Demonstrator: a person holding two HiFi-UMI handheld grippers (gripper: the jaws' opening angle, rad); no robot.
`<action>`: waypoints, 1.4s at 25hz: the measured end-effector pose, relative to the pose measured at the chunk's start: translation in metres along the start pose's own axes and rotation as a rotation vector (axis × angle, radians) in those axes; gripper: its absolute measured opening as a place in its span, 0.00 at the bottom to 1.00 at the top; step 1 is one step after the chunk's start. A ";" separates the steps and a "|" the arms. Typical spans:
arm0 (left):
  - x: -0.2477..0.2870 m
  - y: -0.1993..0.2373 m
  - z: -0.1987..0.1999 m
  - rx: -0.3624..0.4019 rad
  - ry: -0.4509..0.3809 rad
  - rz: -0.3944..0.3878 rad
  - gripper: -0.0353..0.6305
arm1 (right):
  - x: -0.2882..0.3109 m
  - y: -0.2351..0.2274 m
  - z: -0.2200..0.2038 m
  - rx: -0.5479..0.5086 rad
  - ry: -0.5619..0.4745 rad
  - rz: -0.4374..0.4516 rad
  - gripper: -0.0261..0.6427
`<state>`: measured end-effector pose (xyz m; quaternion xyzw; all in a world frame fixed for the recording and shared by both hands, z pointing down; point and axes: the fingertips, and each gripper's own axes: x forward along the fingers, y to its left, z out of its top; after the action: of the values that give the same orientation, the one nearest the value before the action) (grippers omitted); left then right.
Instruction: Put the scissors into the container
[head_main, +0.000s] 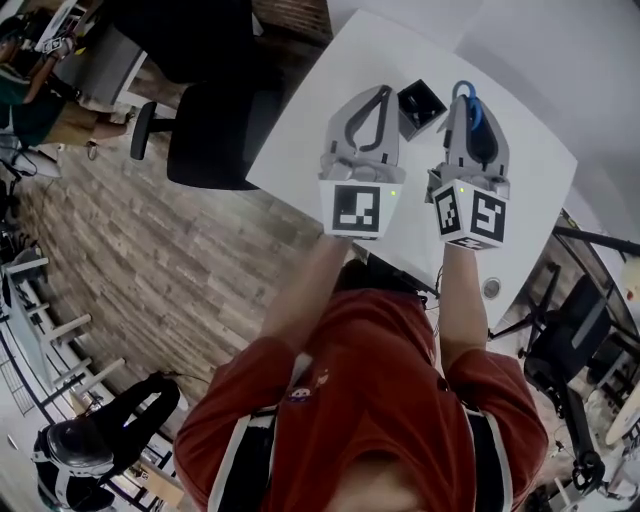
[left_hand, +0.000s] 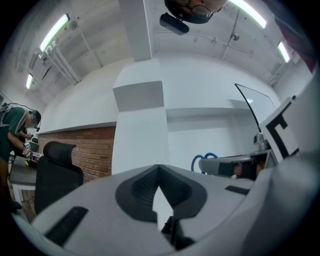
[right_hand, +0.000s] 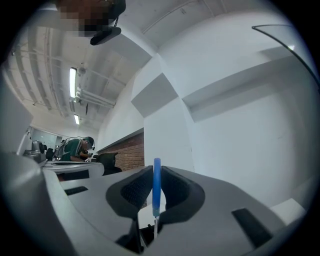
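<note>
In the head view both grippers are held side by side above the white table (head_main: 300, 150). My right gripper (head_main: 463, 97) is shut on the blue-handled scissors (head_main: 472, 108), whose handle loop sticks out past the fingertips. In the right gripper view the blue handle (right_hand: 157, 190) stands edge-on, pinched between the two dark pads. A small black container (head_main: 421, 105) sits on the table between the two grippers' tips. My left gripper (head_main: 383, 93) is shut with nothing in it; its jaws meet at the tip (left_hand: 159, 168). The left gripper view also catches the scissors' blue loop (left_hand: 202, 160) to its right.
A black office chair (head_main: 215, 120) stands on the wooden floor just left of the table. The table's near edge runs under my forearms. Black stands and cables (head_main: 575, 330) crowd the right side. A person in green (left_hand: 20, 132) works at a desk far to the left.
</note>
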<state>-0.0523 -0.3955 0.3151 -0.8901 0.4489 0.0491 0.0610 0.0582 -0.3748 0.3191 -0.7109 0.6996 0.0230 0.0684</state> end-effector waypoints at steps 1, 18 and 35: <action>0.002 0.000 -0.003 -0.002 0.005 0.000 0.07 | 0.002 -0.001 -0.003 0.001 0.005 0.003 0.13; 0.035 0.006 -0.051 -0.016 0.112 0.000 0.07 | 0.042 -0.012 -0.052 0.019 0.081 0.023 0.13; 0.056 0.004 -0.107 -0.047 0.204 -0.002 0.07 | 0.047 -0.028 -0.123 0.048 0.206 0.015 0.13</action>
<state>-0.0186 -0.4586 0.4129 -0.8922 0.4505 -0.0315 -0.0060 0.0791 -0.4367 0.4362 -0.7025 0.7085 -0.0663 0.0131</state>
